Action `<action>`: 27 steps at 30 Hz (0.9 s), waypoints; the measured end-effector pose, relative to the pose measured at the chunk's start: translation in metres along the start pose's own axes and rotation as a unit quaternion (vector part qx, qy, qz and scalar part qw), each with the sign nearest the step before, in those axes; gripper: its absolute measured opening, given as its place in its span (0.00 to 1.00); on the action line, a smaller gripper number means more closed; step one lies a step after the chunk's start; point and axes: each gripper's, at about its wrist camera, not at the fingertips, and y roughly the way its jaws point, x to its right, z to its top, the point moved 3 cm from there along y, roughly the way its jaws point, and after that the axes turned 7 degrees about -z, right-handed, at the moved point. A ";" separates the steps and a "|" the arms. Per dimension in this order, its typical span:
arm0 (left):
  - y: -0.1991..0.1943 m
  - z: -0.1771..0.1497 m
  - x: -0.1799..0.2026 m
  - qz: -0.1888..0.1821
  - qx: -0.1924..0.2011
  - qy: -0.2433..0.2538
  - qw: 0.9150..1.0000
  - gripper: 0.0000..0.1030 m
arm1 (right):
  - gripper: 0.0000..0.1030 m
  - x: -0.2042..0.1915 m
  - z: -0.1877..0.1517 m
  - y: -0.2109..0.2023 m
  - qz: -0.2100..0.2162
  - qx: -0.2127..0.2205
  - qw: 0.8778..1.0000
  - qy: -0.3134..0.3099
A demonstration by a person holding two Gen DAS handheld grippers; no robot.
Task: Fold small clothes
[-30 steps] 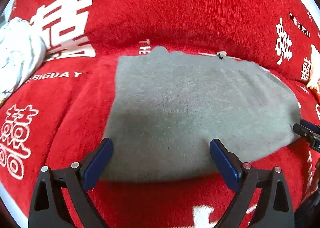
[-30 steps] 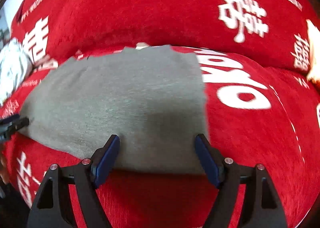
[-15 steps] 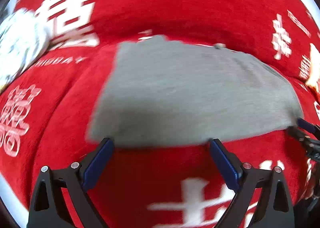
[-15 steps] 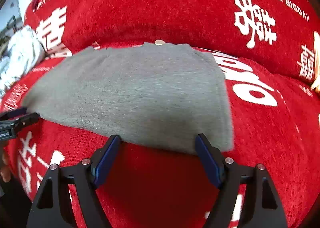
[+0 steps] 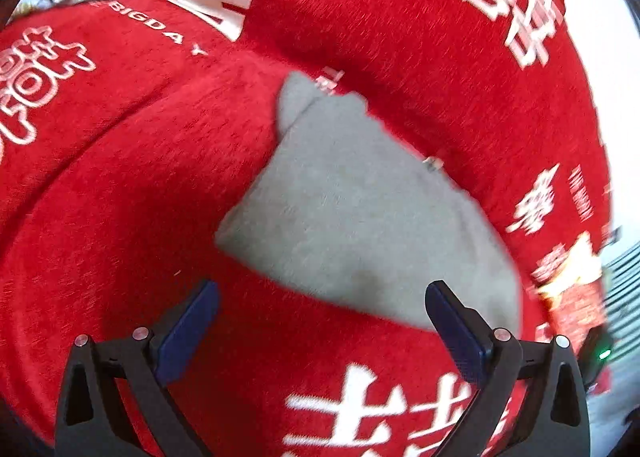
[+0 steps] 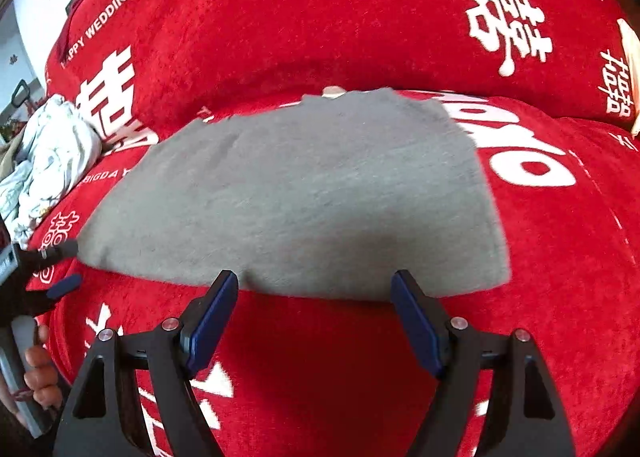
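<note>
Both grippers are sitting wide apart right now, nothing between the jaws. My left gripper [image 5: 320, 313] is swinging off to the left and tilting, so the grey garment [image 5: 360, 213] that was filling its view a second ago is now lying diagonally and mostly toward the right finger. My right gripper [image 6: 314, 301] is backing off a touch too: a second ago its fingers were overlapping the near hem, now the grey garment [image 6: 296, 193] is ending just at the fingertips with bare red sofa cover [image 6: 320, 369] showing under them.

Garment itself isn't going anywhere, it's lying flat on the sofa seat as a tidy folded rectangle, back edge up against the backrest cushion. From the right view I'm also catching the left gripper [image 6: 60, 265] hanging just off the garment's left corner, not touching as far as I can tell.

So I'm guessing this fold is pretty much done and I'm letting go. That crumpled white cloth [image 6: 52, 153] over on the left is probably next.
</note>
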 end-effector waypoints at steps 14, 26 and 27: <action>0.032 0.021 -0.017 -0.139 -0.022 -0.075 0.987 0.22 | 0.79 -0.032 0.021 -0.005 0.001 -0.002 0.999 -0.047; 0.027 0.030 -0.042 -0.185 0.017 -0.102 0.977 0.15 | 0.80 -0.155 0.134 0.074 0.075 -0.076 0.989 -0.099; 0.027 0.031 -0.043 -0.187 0.017 -0.105 0.977 0.15 | 0.80 -0.175 0.142 0.091 0.080 -0.090 0.987 -0.105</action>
